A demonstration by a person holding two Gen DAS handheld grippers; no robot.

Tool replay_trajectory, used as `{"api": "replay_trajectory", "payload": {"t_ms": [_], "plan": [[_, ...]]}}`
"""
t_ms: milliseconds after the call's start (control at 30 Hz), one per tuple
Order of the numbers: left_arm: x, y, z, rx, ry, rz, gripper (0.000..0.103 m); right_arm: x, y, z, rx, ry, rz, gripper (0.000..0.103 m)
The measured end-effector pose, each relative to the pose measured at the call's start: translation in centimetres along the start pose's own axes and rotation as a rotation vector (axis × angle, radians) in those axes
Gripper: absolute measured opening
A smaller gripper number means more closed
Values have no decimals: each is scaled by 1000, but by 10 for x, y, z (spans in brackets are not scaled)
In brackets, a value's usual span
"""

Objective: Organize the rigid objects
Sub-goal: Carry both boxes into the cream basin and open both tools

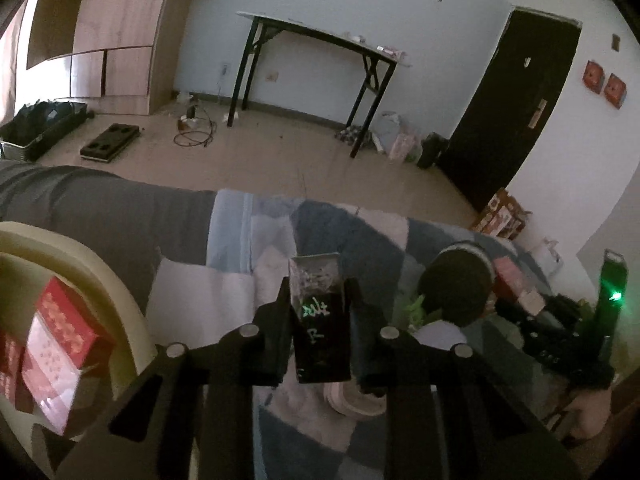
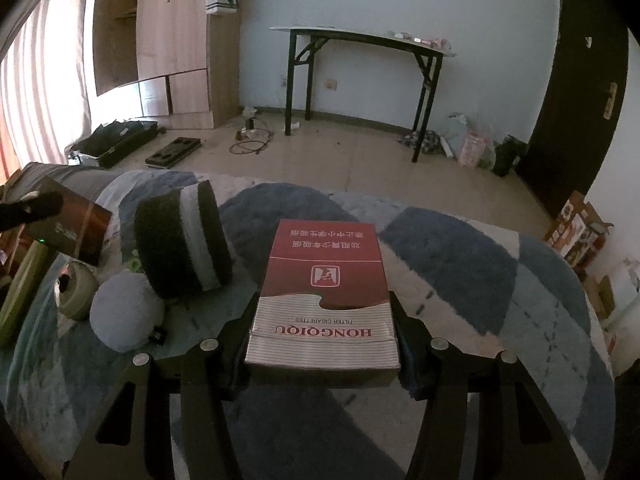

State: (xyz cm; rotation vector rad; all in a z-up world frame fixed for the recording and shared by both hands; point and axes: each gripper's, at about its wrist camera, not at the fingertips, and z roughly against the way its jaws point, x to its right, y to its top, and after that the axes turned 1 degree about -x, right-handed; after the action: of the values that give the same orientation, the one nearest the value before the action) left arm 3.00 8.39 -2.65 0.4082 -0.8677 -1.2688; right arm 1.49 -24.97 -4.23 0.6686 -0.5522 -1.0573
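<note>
Between my left fingers point(image 1: 280, 312) stands a narrow dark box point(image 1: 320, 320), upright, its top face silvery and its front marked with pale green handwriting; both pads press its sides. Between my right fingers point(image 2: 404, 320) lies a red-and-white cigarette pack point(image 2: 324, 292), flat, face up, its red half farthest from me and its print reading upside down. Far left of my left fingers, red boxes point(image 1: 60, 332) sit in a cream basket point(image 1: 100, 276).

The cigarette pack point(image 2: 323, 296) is red on its far half, white with fine grey stripes on its near half, lettered in red. The rug point(image 2: 448, 264) carries blue and cream patches. The plush roll point(image 2: 182, 240) is dark green with a pale band. The dark box point(image 1: 320, 316) bears green scribbles.
</note>
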Motion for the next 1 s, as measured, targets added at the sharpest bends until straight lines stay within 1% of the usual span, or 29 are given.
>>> {"api": "replay_trajectory", "payload": {"t_ms": [67, 133, 200, 233, 300, 367, 400, 433, 500, 533, 567, 600, 667, 733, 767, 800, 833, 867, 933, 1000], "plan": [[3, 1, 1, 15, -15, 1, 24, 0, -2, 0, 0, 2, 4, 56], [9, 4, 12, 50, -17, -25, 24, 1, -2, 0, 5, 5, 4, 56], [6, 5, 22, 69, -18, -14, 24, 4, -3, 0, 20, 20, -8, 56], [4, 8, 32, 80, 9, -21, 24, 7, -4, 1, 27, 36, -23, 56], [-6, 12, 54, 107, 72, -32, 24, 10, -3, 10, 54, 40, -40, 56], [-34, 17, 97, 168, 136, 25, 24, 4, 4, 30, 95, 58, -23, 56], [-45, 17, 111, 189, 159, 50, 24, -1, 8, 40, 115, 71, -9, 56], [-59, 15, 131, 209, 201, 75, 24, -14, 14, 56, 150, 96, 23, 56], [-84, 9, 165, 227, 328, 104, 24, -34, 22, 73, 183, 149, 61, 56], [-96, 4, 178, 228, 384, 127, 24, -52, 28, 82, 199, 200, 93, 56], [-109, -1, 189, 220, 422, 158, 24, -66, 32, 88, 205, 238, 121, 56], [-118, -6, 197, 217, 441, 177, 24, -92, 39, 92, 203, 295, 177, 56], [-137, -15, 208, 205, 479, 225, 24, -124, 45, 93, 187, 371, 242, 56], [-153, -22, 211, 202, 505, 279, 24, -167, 54, 88, 158, 459, 324, 56], [-160, -25, 210, 198, 509, 300, 24, -184, 57, 84, 146, 487, 357, 56], [-165, -27, 207, 186, 515, 314, 24, -204, 60, 81, 132, 516, 396, 56], [-173, -31, 201, 146, 531, 331, 24, -231, 63, 75, 112, 546, 451, 56], [-176, -33, 196, 124, 534, 332, 24, -241, 65, 72, 103, 557, 473, 56], [-178, -37, 188, 90, 529, 344, 24, -274, 74, 60, 73, 587, 524, 56], [-184, -39, 187, 87, 509, 358, 24, -297, 83, 50, 41, 599, 564, 56]]}}
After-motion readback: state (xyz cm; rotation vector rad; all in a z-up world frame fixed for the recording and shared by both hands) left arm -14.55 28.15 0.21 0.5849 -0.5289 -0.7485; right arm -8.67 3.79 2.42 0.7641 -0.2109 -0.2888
